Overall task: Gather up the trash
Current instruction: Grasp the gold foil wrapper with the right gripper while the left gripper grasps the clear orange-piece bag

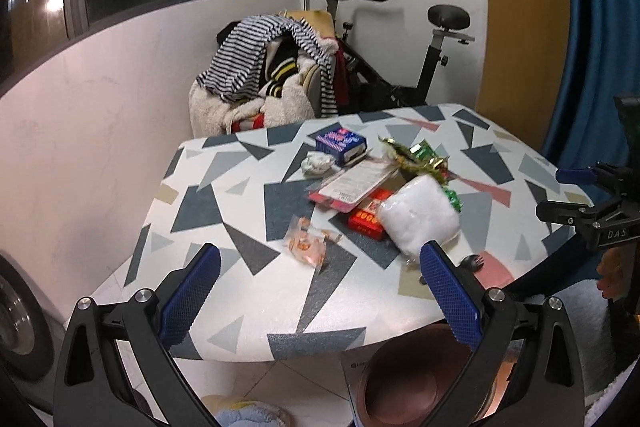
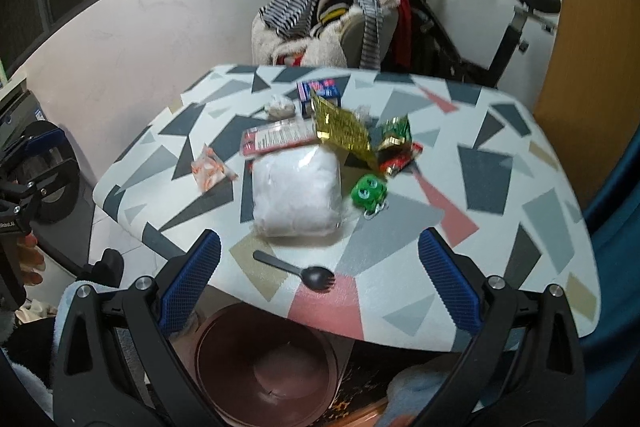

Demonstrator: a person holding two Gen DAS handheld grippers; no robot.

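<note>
Trash is scattered over a table [image 1: 208, 203] [image 2: 500, 227] with a geometric-pattern cloth. A white stuffed plastic bag [image 1: 418, 213] [image 2: 298, 193] lies in the middle. Left of it sits a clear orange-printed wrapper [image 1: 306, 243] [image 2: 208, 171]. Behind are a red-edged label pack [image 1: 352, 183] [image 2: 278, 137], gold foil wrapper [image 1: 404, 153] [image 2: 344, 129], green wrapper [image 2: 368, 193], crumpled paper ball [image 1: 318, 163] [image 2: 280, 105] and blue box [image 1: 340, 143] [image 2: 320, 91]. A black plastic spork [image 2: 296, 271] [image 1: 474, 261] lies near the front edge. My left gripper [image 1: 320, 291] and right gripper [image 2: 320, 279] both hover open and empty above the near edge.
A brown round bin [image 2: 264, 367] [image 1: 420, 383] stands on the floor below the table's near edge. Behind the table are a chair heaped with clothes [image 1: 264, 75] and an exercise bike [image 1: 432, 39]. A blue curtain [image 1: 592, 27] hangs at right.
</note>
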